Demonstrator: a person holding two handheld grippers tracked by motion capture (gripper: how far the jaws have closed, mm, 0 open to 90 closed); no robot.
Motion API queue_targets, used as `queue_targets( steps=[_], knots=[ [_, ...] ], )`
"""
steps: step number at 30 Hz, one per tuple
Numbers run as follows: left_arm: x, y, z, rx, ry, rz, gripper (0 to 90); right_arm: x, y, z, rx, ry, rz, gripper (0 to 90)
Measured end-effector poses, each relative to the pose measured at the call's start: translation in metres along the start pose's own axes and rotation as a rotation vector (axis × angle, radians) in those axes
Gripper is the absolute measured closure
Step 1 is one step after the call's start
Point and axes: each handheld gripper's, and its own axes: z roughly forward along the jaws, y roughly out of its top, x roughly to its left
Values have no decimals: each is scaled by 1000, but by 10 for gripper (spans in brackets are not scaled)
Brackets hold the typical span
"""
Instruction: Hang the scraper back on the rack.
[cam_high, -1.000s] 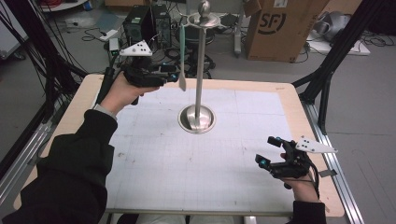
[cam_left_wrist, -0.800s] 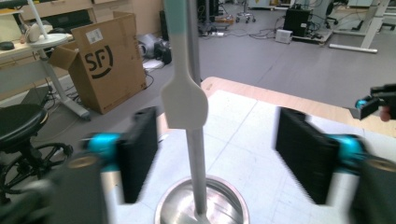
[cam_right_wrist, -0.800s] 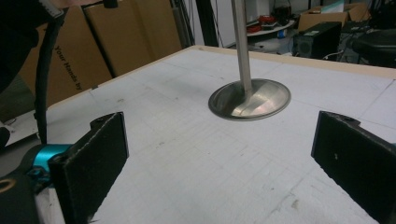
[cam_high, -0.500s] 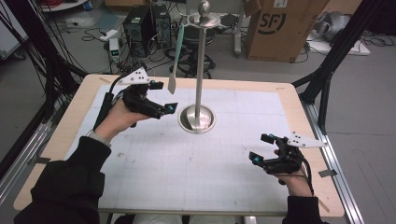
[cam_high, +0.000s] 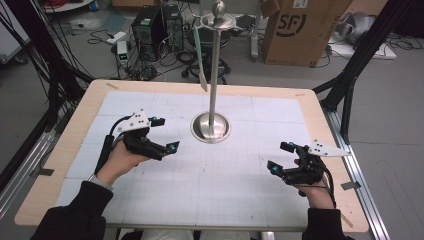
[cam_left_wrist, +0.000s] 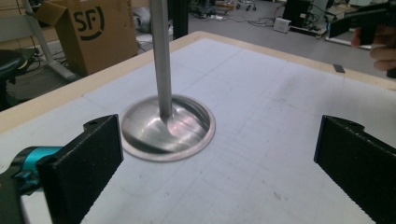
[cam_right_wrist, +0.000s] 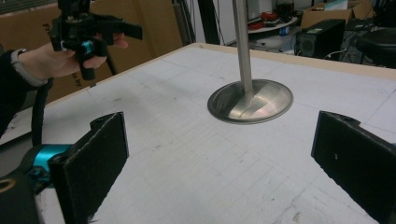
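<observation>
Basically both grippers (cam_high: 164, 135) (cam_high: 281, 156) spread wide, empty; shiny metal stand (cam_high: 212, 127) w/ round dished base

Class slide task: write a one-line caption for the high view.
Two open hand-held grippers, left gripper and right gripper, hover either side of a metal stand on a white mat.

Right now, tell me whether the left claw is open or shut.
Open. In the left gripper view the left claw has its two black jaws far apart, with bare white mat between them and nothing held.
</observation>
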Motion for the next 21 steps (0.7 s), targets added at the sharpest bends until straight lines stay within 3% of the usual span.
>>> queue_targets(
  steps=[3, 8, 10, 15, 18, 20, 21],
  knots=[
    [-4, -14, -7, -5, 62, 3, 18, -1, 0, 2, 7, 1, -1, 26],
    [-9, -36, -22, -6, 91, 7, 17, -2, 0, 3, 6, -3, -2, 26],
    [-11, -41, -31, -29, 121, 23, 17, -3, 0, 4, 8, -3, 2, 26],
    [-8, -60, -62, -101, 144, 7, 17, -2, 3, 7, 8, 3, -10, 27],
    [1, -71, -74, -49, 192, -30, 17, -3, 4, 9, 3, -3, -12, 27],
    [6, -76, -80, -62, 194, -75, 17, -3, 4, 11, 11, 2, -11, 27],
    [7, -78, -83, -61, 205, -75, 17, -4, 4, 11, 11, 2, -15, 27]
  ],
)
